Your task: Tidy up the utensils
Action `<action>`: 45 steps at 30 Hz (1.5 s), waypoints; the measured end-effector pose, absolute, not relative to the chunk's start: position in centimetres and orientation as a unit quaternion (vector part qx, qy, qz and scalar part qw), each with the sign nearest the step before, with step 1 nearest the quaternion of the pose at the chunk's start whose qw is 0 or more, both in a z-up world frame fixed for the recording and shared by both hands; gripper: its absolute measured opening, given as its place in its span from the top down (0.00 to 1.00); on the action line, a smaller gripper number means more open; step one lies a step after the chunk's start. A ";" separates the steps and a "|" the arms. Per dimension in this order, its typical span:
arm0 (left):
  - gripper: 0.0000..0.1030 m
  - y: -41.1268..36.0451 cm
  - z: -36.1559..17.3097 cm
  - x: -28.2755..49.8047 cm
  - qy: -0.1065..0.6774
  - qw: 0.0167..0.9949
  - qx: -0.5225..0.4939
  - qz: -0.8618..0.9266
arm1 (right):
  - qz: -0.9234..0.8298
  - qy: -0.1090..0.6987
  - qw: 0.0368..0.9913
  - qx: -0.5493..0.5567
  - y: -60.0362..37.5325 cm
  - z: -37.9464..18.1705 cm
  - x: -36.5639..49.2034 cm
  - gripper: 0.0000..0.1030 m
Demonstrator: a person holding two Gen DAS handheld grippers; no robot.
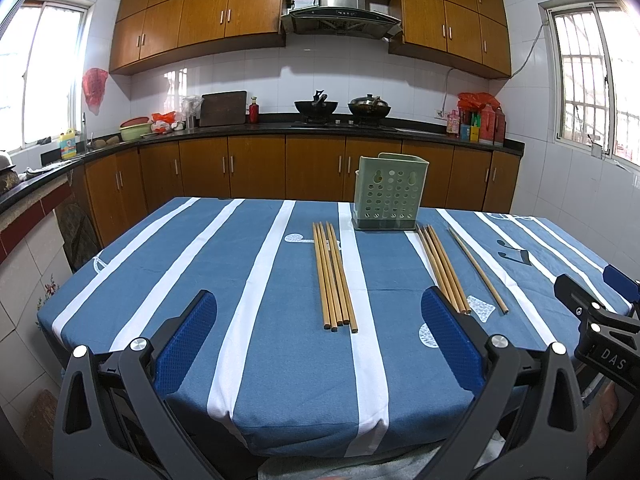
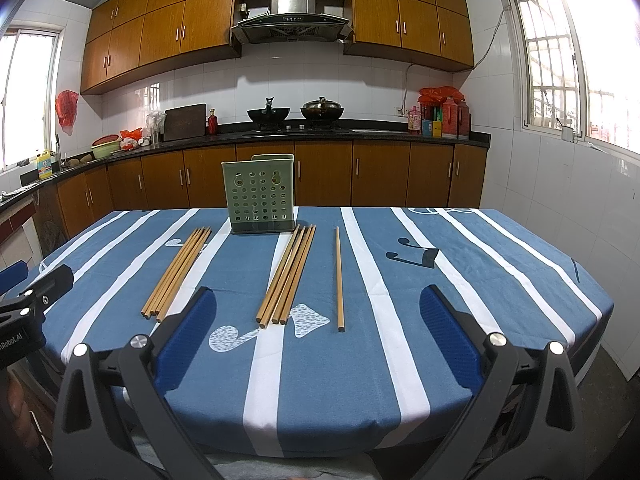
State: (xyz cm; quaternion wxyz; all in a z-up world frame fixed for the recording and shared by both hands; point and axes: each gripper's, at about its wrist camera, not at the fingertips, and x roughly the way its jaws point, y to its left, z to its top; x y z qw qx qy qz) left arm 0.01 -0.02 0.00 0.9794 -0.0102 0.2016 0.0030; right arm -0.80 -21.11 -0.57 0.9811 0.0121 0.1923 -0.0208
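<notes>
A green perforated utensil holder (image 1: pixel 390 192) (image 2: pixel 261 196) stands upright at the far middle of the table. Wooden chopsticks lie flat in front of it: a left bundle (image 1: pixel 334 276) (image 2: pixel 178 270), a middle bundle (image 1: pixel 442 266) (image 2: pixel 287 274), and a single chopstick (image 1: pixel 478 270) (image 2: pixel 339 278) at the right. My left gripper (image 1: pixel 320 308) is open and empty above the near table edge, before the left bundle. My right gripper (image 2: pixel 318 304) is open and empty, before the middle bundle and the single chopstick. The right gripper shows at the left wrist view's right edge (image 1: pixel 600 320).
The table wears a blue cloth with white stripes (image 1: pixel 264 280) (image 2: pixel 440 280). Behind it run wooden kitchen cabinets and a dark counter (image 2: pixel 360 126) with two woks, a cutting board and bottles. Tiled walls and windows stand at both sides.
</notes>
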 end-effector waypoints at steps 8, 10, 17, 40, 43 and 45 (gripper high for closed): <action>0.02 0.0 0.0 0.0 0.202 0.979 -0.010 0.003 | -0.021 0.192 0.981 0.012 -21.1 -0.6 -0.8 0.04; 0.02 0.0 0.0 0.0 0.202 0.979 -0.010 0.003 | -0.021 0.192 0.981 0.012 -21.1 -0.5 -0.8 0.04; 0.02 0.0 0.0 0.0 0.202 0.979 -0.010 0.003 | -0.021 0.193 0.981 0.013 -21.1 -0.5 -0.8 0.04; 0.02 0.0 0.0 0.0 0.203 0.979 -0.010 0.003 | -0.021 0.193 0.981 0.013 -21.0 -0.8 -0.6 0.04; 0.02 0.0 0.0 0.0 0.203 0.979 -0.010 0.003 | -0.021 0.193 0.981 0.013 -21.0 -0.8 -0.5 0.04; 0.02 0.0 0.0 0.0 0.203 0.979 -0.010 0.003 | -0.021 0.193 0.981 0.013 -21.0 -0.9 -0.5 0.04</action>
